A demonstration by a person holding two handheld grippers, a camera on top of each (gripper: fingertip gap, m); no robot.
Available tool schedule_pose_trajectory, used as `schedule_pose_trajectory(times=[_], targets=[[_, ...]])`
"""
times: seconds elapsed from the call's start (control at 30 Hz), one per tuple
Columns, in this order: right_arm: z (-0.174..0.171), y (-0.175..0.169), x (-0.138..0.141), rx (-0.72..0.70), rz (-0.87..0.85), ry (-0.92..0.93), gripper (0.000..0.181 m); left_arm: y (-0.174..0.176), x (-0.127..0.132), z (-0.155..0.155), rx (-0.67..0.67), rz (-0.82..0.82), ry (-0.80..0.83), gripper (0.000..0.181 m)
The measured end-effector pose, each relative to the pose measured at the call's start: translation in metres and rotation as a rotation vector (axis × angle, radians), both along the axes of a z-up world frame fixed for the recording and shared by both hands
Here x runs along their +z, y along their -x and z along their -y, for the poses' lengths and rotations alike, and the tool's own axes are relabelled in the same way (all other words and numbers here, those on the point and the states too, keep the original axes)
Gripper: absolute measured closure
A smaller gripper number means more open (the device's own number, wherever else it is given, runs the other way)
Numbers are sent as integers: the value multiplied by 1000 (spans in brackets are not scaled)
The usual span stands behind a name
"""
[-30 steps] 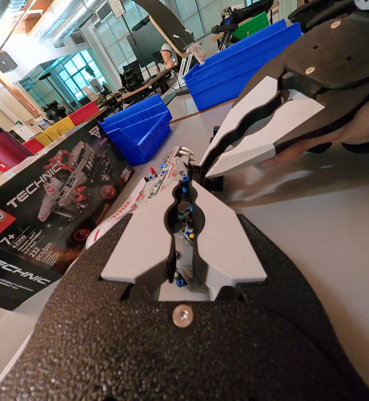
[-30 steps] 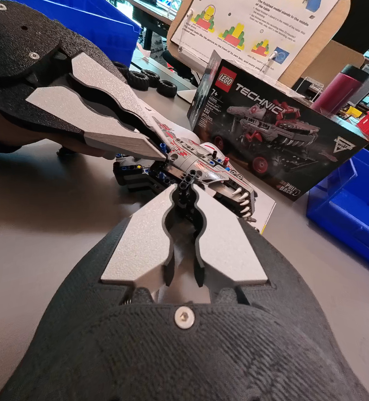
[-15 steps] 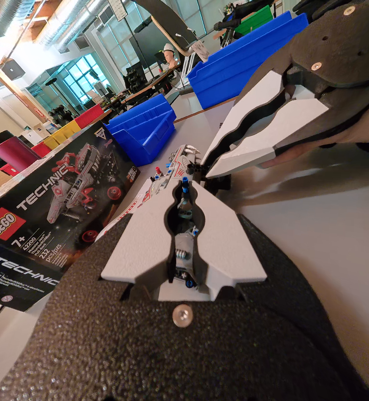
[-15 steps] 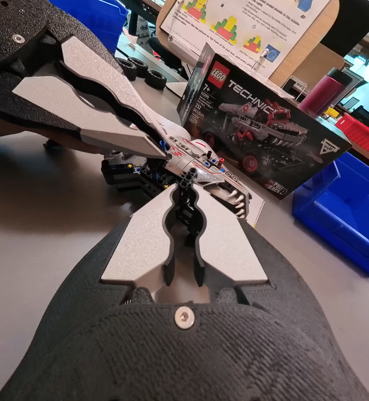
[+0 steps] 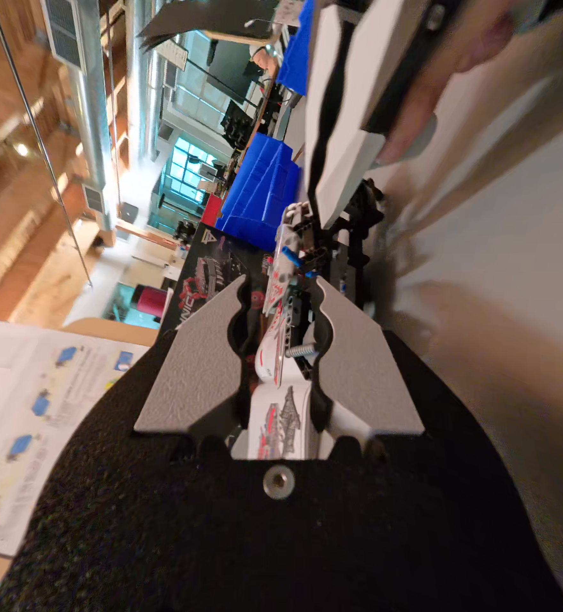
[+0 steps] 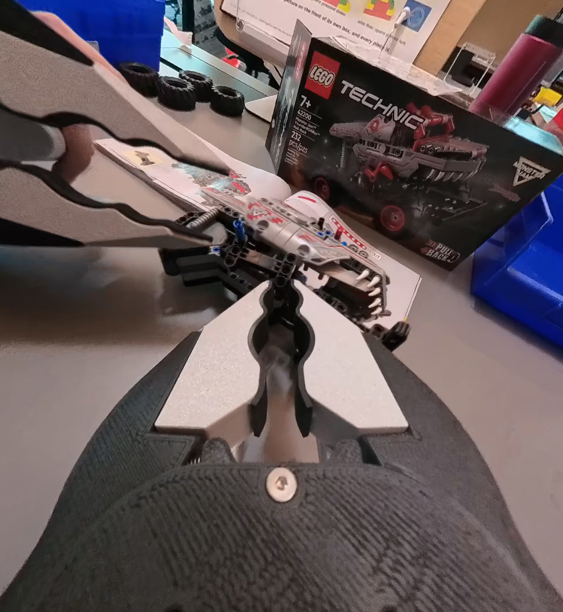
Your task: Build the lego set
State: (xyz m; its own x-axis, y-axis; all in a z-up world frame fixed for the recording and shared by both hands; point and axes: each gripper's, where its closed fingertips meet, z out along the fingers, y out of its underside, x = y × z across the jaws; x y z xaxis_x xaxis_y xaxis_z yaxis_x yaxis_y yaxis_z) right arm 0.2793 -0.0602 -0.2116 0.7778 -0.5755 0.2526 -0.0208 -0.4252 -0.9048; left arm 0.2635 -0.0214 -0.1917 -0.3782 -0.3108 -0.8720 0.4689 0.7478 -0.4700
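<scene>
My left gripper (image 5: 281, 288) has rolled sideways since a moment ago and its jaws now gape wide around the truck (image 6: 293, 238), no longer pinching it. My right gripper (image 6: 281, 286) stays nearly closed on a black beam (image 6: 285, 268) at the truck's side. The truck sits on the table (image 6: 74, 347) before the box (image 6: 415, 149).

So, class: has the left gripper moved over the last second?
Yes. The black-and-grey left gripper rolled about a quarter turn clockwise: the black cardboard lego box, upright before, now lies sideways in its view.
</scene>
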Motion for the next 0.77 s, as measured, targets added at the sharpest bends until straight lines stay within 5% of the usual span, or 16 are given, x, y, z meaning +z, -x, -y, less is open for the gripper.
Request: schedule_pose_trajectory(times=[0.37, 0.77], targets=[[2, -8, 13, -14, -15, 20, 175, 0, -1, 1, -7, 12, -38, 157], [3, -28, 18, 33, -281, 157, 175, -25, 21, 6, -25, 125, -212, 152]])
